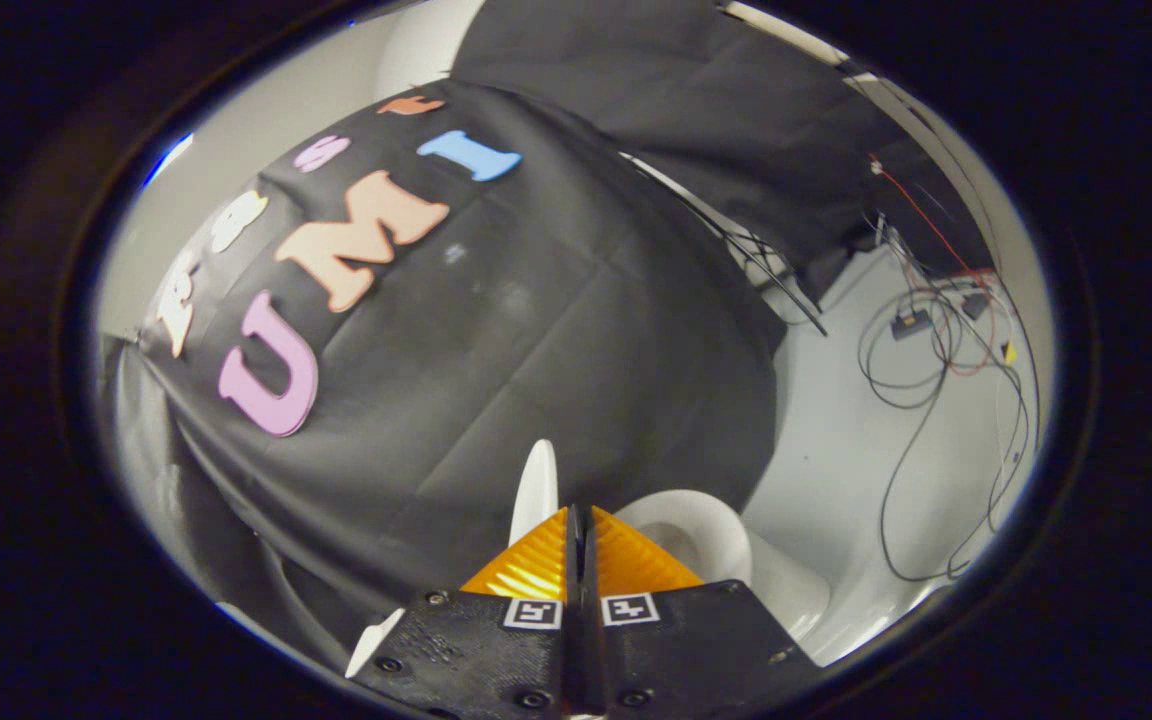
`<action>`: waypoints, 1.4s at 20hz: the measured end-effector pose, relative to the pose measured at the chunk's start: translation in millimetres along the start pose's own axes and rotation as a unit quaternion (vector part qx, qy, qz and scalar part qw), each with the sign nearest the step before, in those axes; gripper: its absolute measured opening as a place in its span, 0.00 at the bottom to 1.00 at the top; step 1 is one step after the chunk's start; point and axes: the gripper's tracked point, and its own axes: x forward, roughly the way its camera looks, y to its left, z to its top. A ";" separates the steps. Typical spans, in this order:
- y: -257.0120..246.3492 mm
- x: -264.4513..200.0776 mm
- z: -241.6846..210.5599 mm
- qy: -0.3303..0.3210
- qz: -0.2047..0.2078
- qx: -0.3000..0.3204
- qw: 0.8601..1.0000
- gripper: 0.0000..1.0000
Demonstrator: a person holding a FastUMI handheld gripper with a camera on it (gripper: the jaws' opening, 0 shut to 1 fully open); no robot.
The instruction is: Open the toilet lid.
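beyond the closed claw point(579, 520), raised lid point(534, 490), bowl point(701, 530), cables point(936, 350).

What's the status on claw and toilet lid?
Claw shut, gripping nothing. Toilet lid raised, edge-on just ahead of fingers. Bowl open beyond them. Loose cables on floor, well off to the side.

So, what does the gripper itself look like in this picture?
The gripper has two wedge-shaped fingers with ribbed faces that taper to points. Each sits on a dark, textured block with screw heads, and each block carries a small square black-and-white marker.
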 end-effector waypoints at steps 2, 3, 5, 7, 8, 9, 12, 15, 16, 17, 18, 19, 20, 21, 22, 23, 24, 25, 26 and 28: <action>36.2 -9.7 1.3 -0.007 0.015 -0.035 0.999 0.00; 54.4 -15.1 1.6 -0.010 0.021 -0.051 0.998 0.00; 81.7 -25.0 -1.1 -0.012 0.023 -0.086 0.996 0.00; 104.4 -31.4 -5.1 -0.013 0.023 -0.120 0.992 0.00; 114.8 -33.5 -8.0 -0.012 0.025 -0.135 0.990 0.00; 124.0 -35.4 -9.8 -0.009 0.028 -0.151 0.988 0.00; 150.6 -42.0 -17.1 -0.007 0.044 -0.196 0.980 0.00; 182.1 -51.7 -29.7 -0.007 0.078 -0.234 0.969 0.00; 190.5 -54.2 -33.0 -0.009 0.087 -0.242 0.966 0.00; 198.7 -57.5 -38.5 -0.009 0.097 -0.252 0.963 0.00; 207.2 -62.6 -44.9 -0.007 0.106 -0.258 0.960 0.00; 215.1 -65.5 -50.5 -0.007 0.112 -0.269 0.957 0.00; 221.9 -66.5 -56.1 -0.004 0.120 -0.278 0.953 0.00; 230.1 -69.7 -61.9 -0.003 0.127 -0.290 0.949 0.00; 238.9 -72.2 -67.4 0.001 0.133 -0.299 0.945 0.00; 248.0 -74.4 -73.2 0.005 0.138 -0.312 0.940 0.00; 257.3 -73.9 -78.5 0.010 0.145 -0.326 0.934 0.00; 267.2 -72.8 -83.9 0.014 0.150 -0.339 0.929 0.00; 274.3 -75.9 -93.0 0.019 0.157 -0.347 0.924 0.00; 288.6 -83.0 -111.6 0.029 0.178 -0.349 0.920 0.00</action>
